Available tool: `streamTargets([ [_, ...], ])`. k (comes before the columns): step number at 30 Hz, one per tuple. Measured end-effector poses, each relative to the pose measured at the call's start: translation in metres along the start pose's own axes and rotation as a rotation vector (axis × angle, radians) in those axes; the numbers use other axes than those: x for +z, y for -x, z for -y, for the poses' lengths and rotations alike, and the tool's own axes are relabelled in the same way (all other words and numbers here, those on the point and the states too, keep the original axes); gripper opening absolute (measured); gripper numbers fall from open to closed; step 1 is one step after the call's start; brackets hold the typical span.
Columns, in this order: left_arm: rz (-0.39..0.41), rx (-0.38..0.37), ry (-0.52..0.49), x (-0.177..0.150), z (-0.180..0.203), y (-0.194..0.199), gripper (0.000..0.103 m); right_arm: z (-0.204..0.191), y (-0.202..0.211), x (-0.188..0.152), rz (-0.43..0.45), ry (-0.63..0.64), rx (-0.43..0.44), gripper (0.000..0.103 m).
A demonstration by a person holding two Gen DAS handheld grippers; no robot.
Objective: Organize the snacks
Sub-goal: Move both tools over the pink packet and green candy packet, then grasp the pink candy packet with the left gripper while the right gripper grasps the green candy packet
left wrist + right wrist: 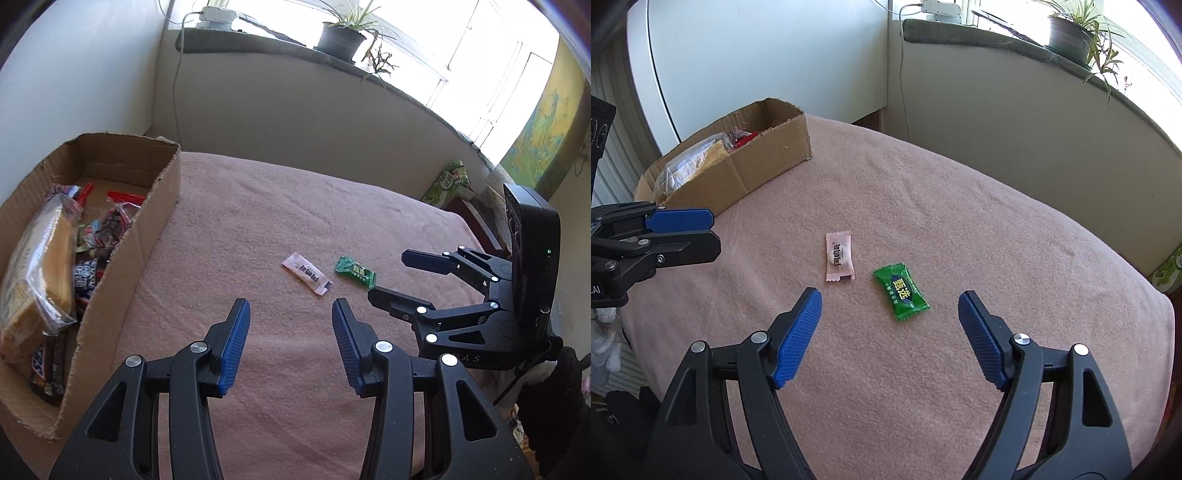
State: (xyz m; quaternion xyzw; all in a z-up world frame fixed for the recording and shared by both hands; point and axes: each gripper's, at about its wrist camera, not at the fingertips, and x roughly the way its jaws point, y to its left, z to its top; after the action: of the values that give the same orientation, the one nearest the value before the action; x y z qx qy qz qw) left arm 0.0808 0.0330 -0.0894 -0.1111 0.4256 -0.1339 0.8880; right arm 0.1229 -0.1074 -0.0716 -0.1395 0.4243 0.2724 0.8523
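On the pink blanket (960, 206) lie a pink sachet (839, 256) and a green candy (902, 291), side by side, apart. Both the right gripper (890, 306) and left gripper (291, 314) hover near them, jaws apart, holding nothing. A cardboard box (122, 258) of snacks sits at the blanket's edge.

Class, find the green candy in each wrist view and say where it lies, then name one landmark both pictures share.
Left wrist view: the green candy lies right of centre on the pink cloth, right of the pink sachet.
Right wrist view: the green candy lies near the centre, again right of the pink sachet.
Shared landmark: the cardboard box at the left.
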Motion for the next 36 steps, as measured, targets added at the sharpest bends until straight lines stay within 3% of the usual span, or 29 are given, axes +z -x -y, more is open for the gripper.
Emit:
streamTargets([
  [2, -0.026, -0.009, 0.000, 0.003, 0.003, -0.013, 0.045, 0.004, -0.007, -0.002, -0.020, 0.001, 0.022, 0.065],
  [6, -0.070, -0.023, 0.004, 0.007, 0.005, -0.033, 0.040, 0.009, -0.022, -0.002, -0.040, 0.015, 0.024, 0.061],
  [8, -0.080, -0.022, -0.005, 0.010, 0.009, -0.040, 0.040, 0.011, -0.028, -0.002, -0.050, 0.014, 0.034, 0.051],
  [20, -0.130, 0.017, -0.035, 0.021, 0.018, -0.069, 0.039, 0.022, -0.041, 0.000, -0.052, -0.001, 0.052, 0.050],
  [31, -0.146, 0.049, -0.098, 0.032, 0.039, -0.092, 0.039, 0.035, -0.037, -0.002, -0.049, -0.022, 0.044, 0.028],
  [36, -0.142, 0.072, -0.167, 0.029, 0.050, -0.097, 0.036, 0.038, -0.037, -0.002, -0.057, -0.017, 0.054, 0.026],
])
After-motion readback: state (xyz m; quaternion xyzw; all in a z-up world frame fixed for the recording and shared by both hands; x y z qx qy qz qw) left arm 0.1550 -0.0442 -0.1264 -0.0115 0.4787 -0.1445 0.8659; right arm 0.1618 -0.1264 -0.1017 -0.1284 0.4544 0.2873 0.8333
